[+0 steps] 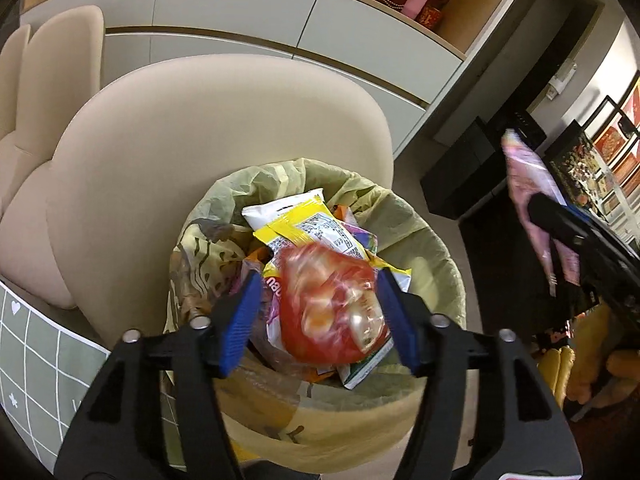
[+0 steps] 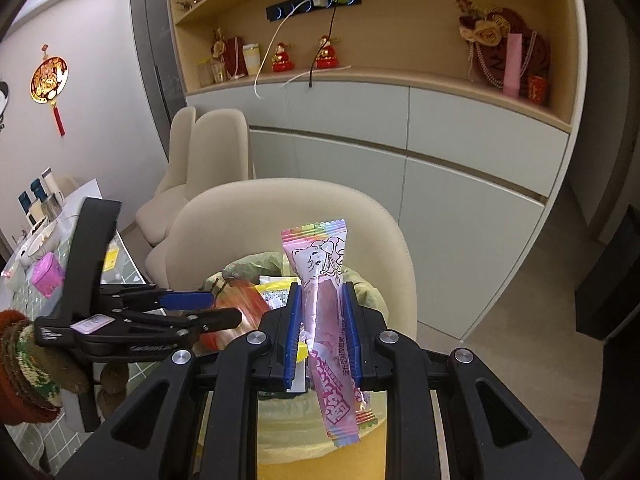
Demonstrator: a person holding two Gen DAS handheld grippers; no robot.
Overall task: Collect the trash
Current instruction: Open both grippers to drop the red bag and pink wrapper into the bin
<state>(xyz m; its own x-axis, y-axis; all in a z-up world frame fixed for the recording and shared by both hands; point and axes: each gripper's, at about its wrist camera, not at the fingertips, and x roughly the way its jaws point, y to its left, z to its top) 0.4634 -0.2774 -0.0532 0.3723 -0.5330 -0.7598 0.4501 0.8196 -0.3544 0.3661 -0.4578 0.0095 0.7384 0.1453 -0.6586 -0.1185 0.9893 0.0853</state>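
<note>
Wrappers already crowd the trash bin (image 1: pixel 436 240), a round container lined with a pale yellow-green bag that fills the lower middle of the left wrist view, so the collecting looks well under way though not finished. Inside it lie a white and yellow snack packet (image 1: pixel 308 224) and other crumpled packaging underneath. Directly over the bin's mouth sits the left gripper (image 1: pixel 318 308), its blue pads spread apart, with a red snack bag (image 1: pixel 328 304) blurred between them; the pads do not appear to press on it, and I judge that it is released and dropping onto the pile. In the right wrist view the right gripper (image 2: pixel 320 324) is clenched on a long pink candy wrapper (image 2: pixel 324 308), which stands up past the pads toward the middle of the frame and hangs down below them as well. That wrapper is above the near rim of the bin, not yet inside it, so letting it go is the step left here. More may wait on the tabletop (image 2: pixel 120 264) at the left edge of the right wrist view, where a pink box (image 2: pixel 48 280) and small items sit, but whether those count as trash I cannot tell. A cream chair (image 1: pixel 208 128) stands just behind the bin in both views.
</note>
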